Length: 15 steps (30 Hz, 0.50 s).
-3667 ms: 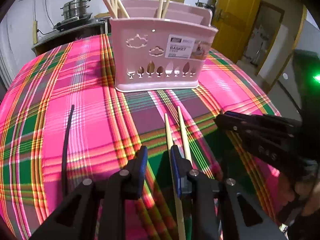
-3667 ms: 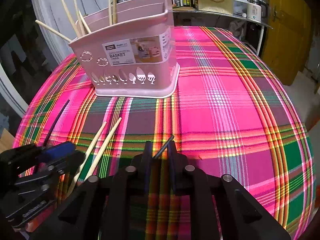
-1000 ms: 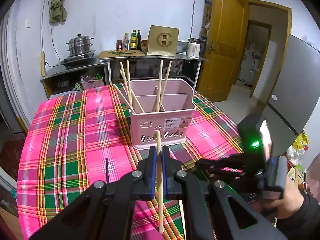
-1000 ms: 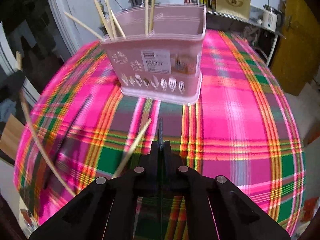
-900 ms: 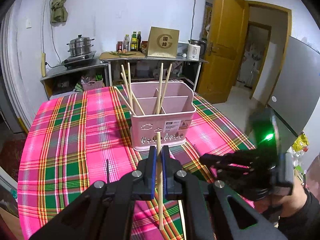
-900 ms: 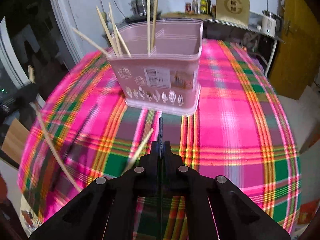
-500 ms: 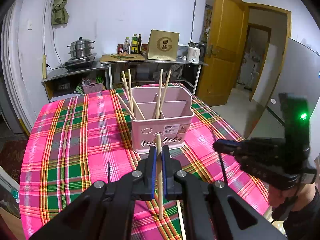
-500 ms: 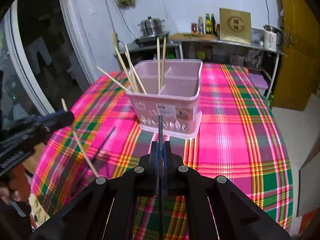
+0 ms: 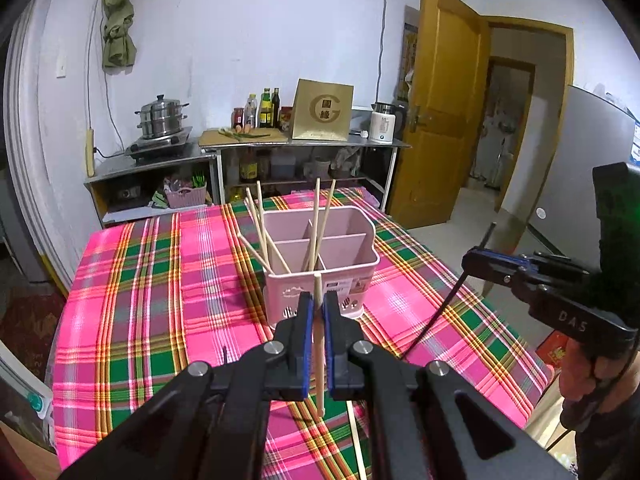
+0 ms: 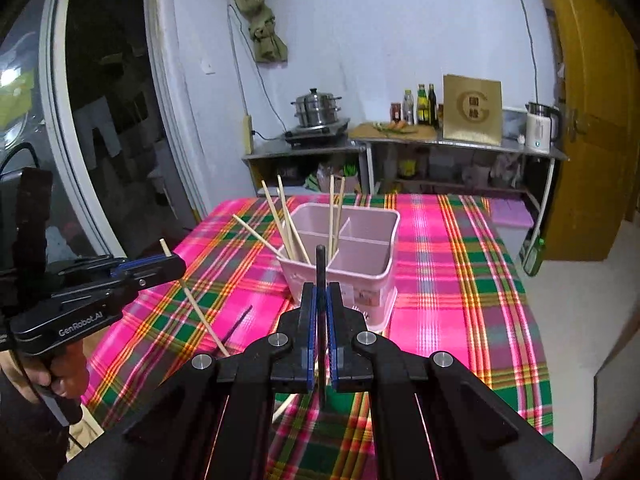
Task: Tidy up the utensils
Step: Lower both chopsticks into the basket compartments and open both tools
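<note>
you're looking at a plaid tablecloth [image 9: 152, 280] covering the table, a steamer pot [image 9: 162, 116] sitting on a stove, bottles [image 9: 264, 110] standing beside a gold box [image 9: 323, 110], and a kettle [image 9: 383, 128] standing near the wooden door [image 9: 444, 120].

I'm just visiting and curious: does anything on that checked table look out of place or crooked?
Yes. Two chopsticks lie loose on the tablecloth: a black chopstick and a wooden chopstick, both outside the pink basket. Inside the basket, one wooden stick leans far out sideways.
</note>
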### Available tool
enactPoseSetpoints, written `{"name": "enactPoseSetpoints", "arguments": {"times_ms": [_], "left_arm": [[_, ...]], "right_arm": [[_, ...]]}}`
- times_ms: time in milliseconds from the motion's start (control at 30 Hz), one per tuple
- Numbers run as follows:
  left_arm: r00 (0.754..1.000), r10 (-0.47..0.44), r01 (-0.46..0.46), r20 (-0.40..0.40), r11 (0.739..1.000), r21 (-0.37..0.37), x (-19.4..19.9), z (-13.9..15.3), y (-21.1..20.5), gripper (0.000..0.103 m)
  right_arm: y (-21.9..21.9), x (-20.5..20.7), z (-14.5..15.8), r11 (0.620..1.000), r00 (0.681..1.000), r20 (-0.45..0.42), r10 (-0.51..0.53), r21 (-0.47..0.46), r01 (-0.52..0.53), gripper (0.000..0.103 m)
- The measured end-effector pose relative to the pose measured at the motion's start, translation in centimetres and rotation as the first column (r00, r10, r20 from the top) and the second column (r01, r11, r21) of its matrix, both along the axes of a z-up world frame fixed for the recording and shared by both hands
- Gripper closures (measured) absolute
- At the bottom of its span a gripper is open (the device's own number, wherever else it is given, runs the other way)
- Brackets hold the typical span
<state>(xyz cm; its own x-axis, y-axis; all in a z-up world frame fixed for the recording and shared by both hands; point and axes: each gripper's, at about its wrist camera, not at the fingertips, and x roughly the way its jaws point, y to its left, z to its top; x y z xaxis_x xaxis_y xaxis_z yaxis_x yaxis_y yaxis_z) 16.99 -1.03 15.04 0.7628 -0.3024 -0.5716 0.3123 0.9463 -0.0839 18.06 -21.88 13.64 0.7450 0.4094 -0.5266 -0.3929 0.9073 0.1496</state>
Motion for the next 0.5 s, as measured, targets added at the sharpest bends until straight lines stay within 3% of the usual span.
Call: {"name": "enactPoseSetpoints", "arguments": {"times_ms": [500], "left_arm": [[1.0,-0.001,0.001,0.009,1.0,0.016,3.4,3.4,0.2,0.097]], "right_arm": [[1.5,1.1,4.2,0.999,0.995,0.096,0.041,-0.025,-0.039,0.099]]}}
